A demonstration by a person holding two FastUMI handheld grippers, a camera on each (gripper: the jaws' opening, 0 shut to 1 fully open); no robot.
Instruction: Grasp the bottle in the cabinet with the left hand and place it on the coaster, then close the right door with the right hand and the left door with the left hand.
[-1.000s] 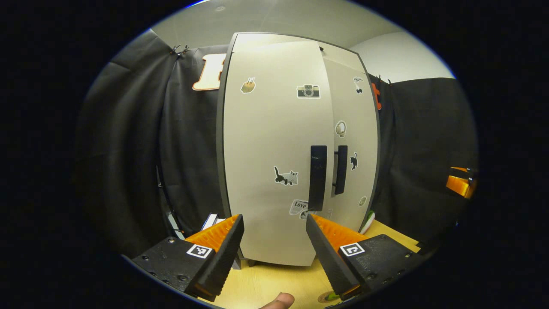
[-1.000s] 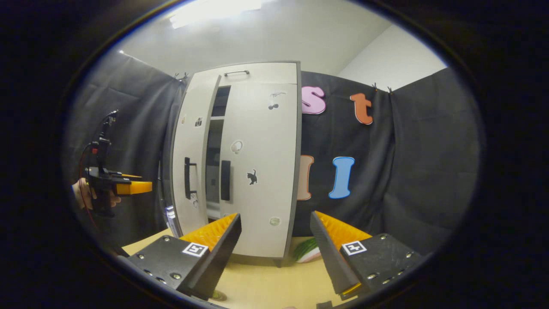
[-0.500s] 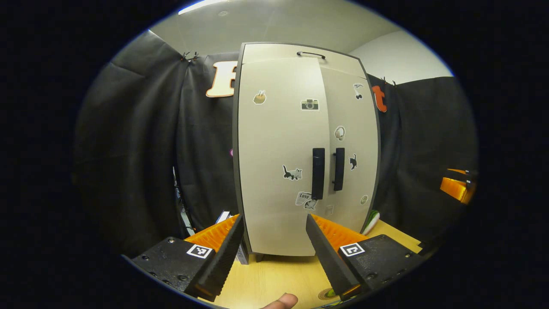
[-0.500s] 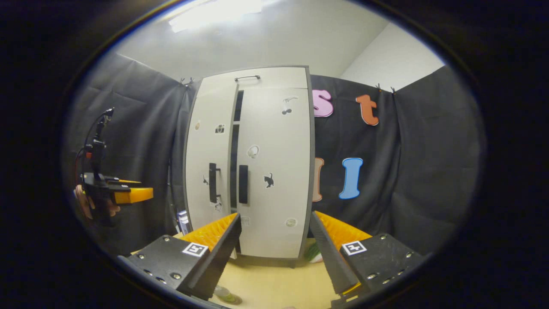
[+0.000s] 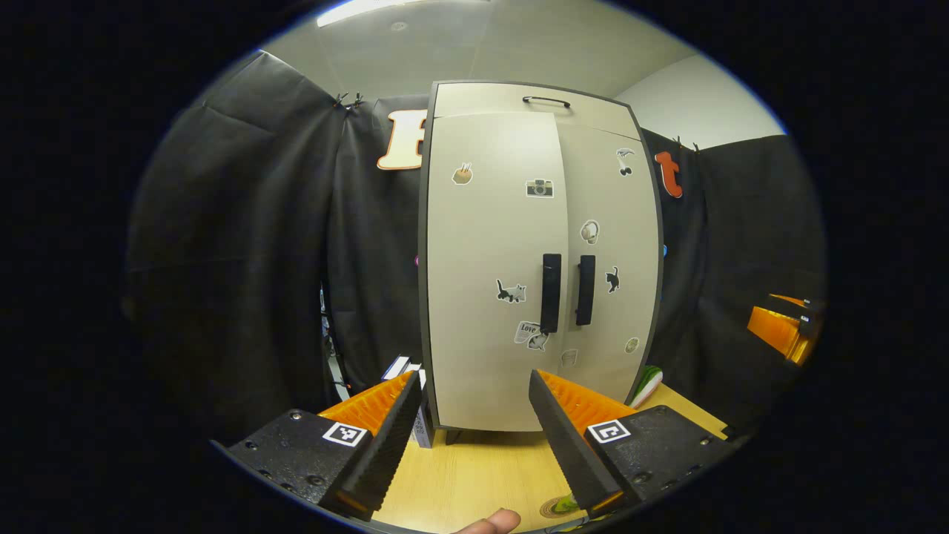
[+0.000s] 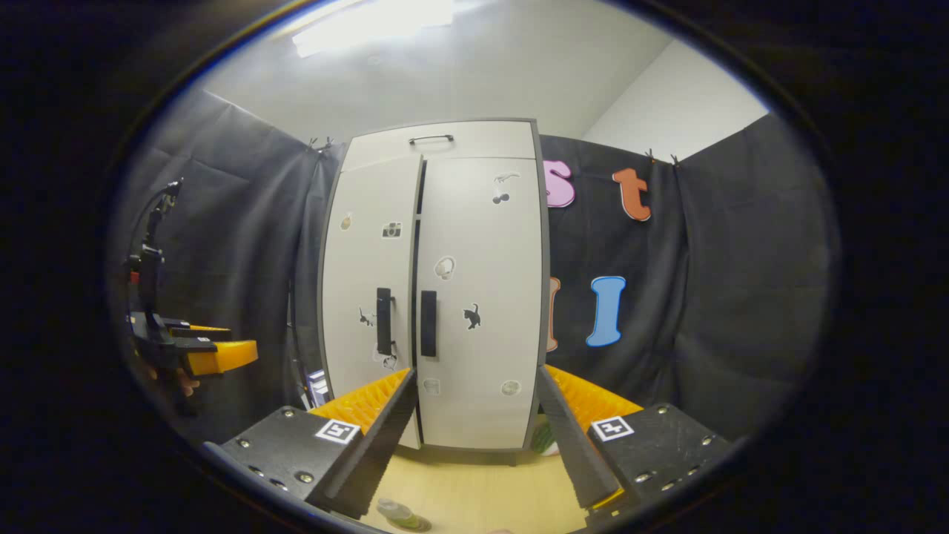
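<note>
The pale cabinet (image 5: pixel 489 297) stands on the wooden table, its two doors flush in the left gripper view, black handles (image 5: pixel 550 293) side by side. In the right gripper view a thin dark slit (image 6: pixel 417 297) runs between the left door (image 6: pixel 367 297) and the right door (image 6: pixel 482 297). My left gripper (image 5: pixel 473 382) is open and holds nothing, a short way back from the doors. My right gripper (image 6: pixel 476 374) is open too, well clear of the cabinet. A bit of the green bottle (image 5: pixel 566 505) on the round coaster (image 5: pixel 552 509) peeks out by the left gripper's finger; the bottle's top (image 6: pixel 397 512) shows low down.
A small white box (image 5: pixel 411 400) leans beside the cabinet's left foot. A green and white object (image 5: pixel 646 378) lies at its right foot. The other gripper (image 6: pixel 215 356) hovers far left, held by a hand. A thumb (image 5: pixel 489 523) shows at the lower edge.
The left door has swung in until only a slit is left between the doors. Both grippers have drawn back from the cabinet, so it looks smaller.
</note>
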